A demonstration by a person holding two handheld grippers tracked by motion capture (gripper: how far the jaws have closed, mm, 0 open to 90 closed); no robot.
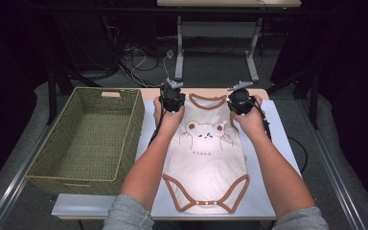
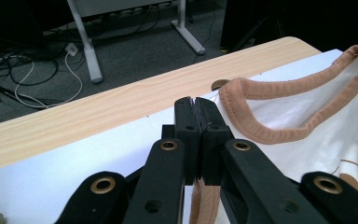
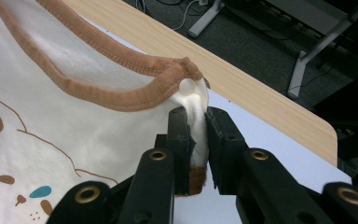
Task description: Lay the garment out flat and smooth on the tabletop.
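Observation:
A white baby bodysuit [image 1: 206, 163] with brown trim and a bear print lies flat on the white board, neck end away from me. My left gripper [image 1: 173, 100] sits at its left shoulder. In the left gripper view the jaws [image 2: 196, 105] stand together, and a strip of brown trim [image 2: 204, 200] is pinched low between them. My right gripper [image 1: 241, 101] is at the right shoulder. Its jaws [image 3: 196, 119] are shut on a fold of white cloth just below the brown neckline [image 3: 121, 95].
A woven green basket [image 1: 67, 184] stands to the left of the board, touching its edge. The white board [image 1: 268, 191] lies on a wooden table [image 2: 98, 112], whose far edge is just beyond the grippers. Desk legs [image 1: 179, 52] and cables [image 1: 139, 62] are on the floor behind.

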